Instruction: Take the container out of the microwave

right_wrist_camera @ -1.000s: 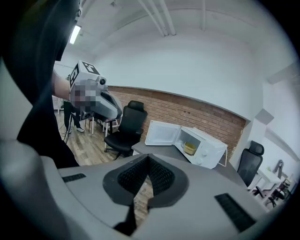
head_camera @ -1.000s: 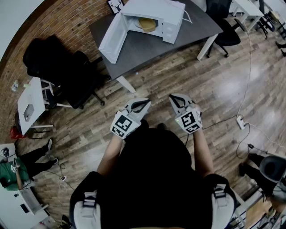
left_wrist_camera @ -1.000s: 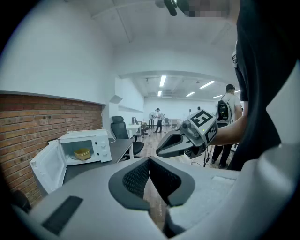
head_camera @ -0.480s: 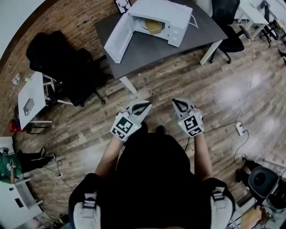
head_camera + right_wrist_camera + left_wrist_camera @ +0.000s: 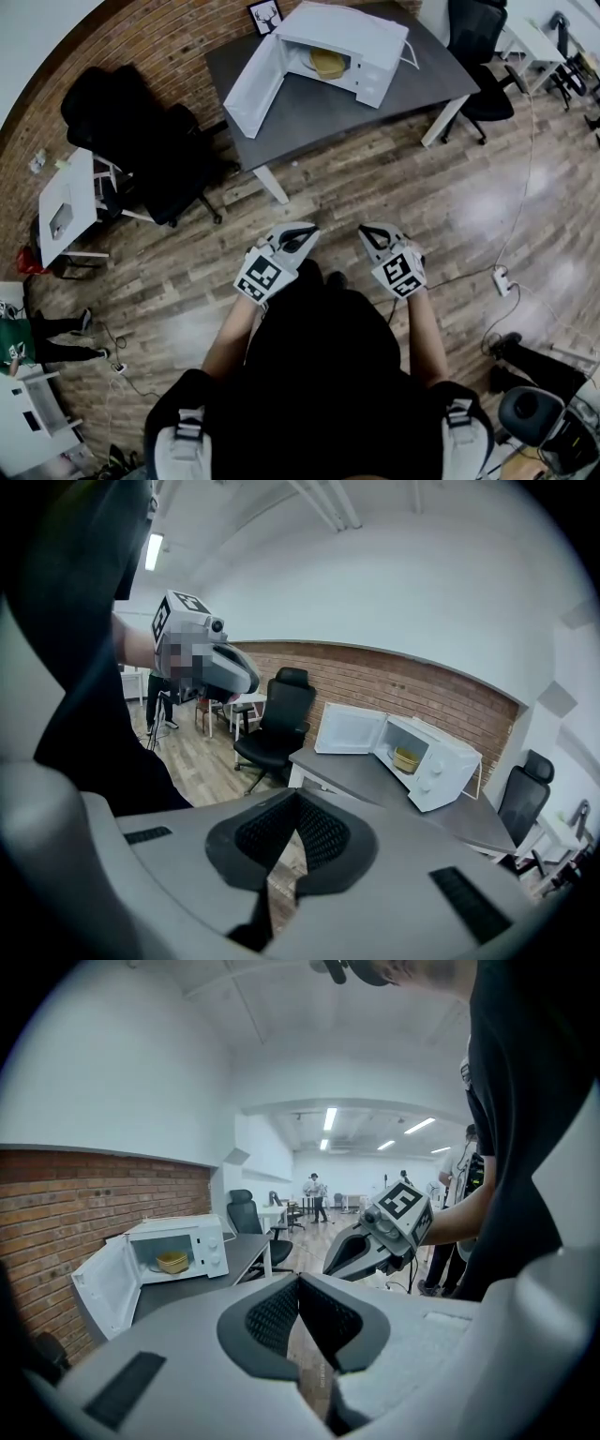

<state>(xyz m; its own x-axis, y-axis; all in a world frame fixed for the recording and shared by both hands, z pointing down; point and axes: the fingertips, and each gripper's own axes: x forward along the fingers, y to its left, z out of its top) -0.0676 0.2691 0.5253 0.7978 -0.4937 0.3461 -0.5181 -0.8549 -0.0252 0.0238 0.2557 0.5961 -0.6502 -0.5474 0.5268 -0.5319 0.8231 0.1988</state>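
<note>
Bare wooden floor [image 5: 375, 178] fills the middle of the head view, an open way up to the grey table [image 5: 309, 117] at the top. The microwave [image 5: 361, 37] there stands open; its door [image 5: 251, 86] swings out toward the upper left and walls that side, while the table top before the opening lies free. A black office chair [image 5: 150, 150] crowds the table's left end, another chair [image 5: 478, 56] its right end

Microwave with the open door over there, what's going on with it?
A person stands back from the gray table, holding a left gripper and a right gripper out in front, both tongs shut on nothing. The white microwave on the table has its door swung open, and the yellow container sits inside, not yet touched.
</note>
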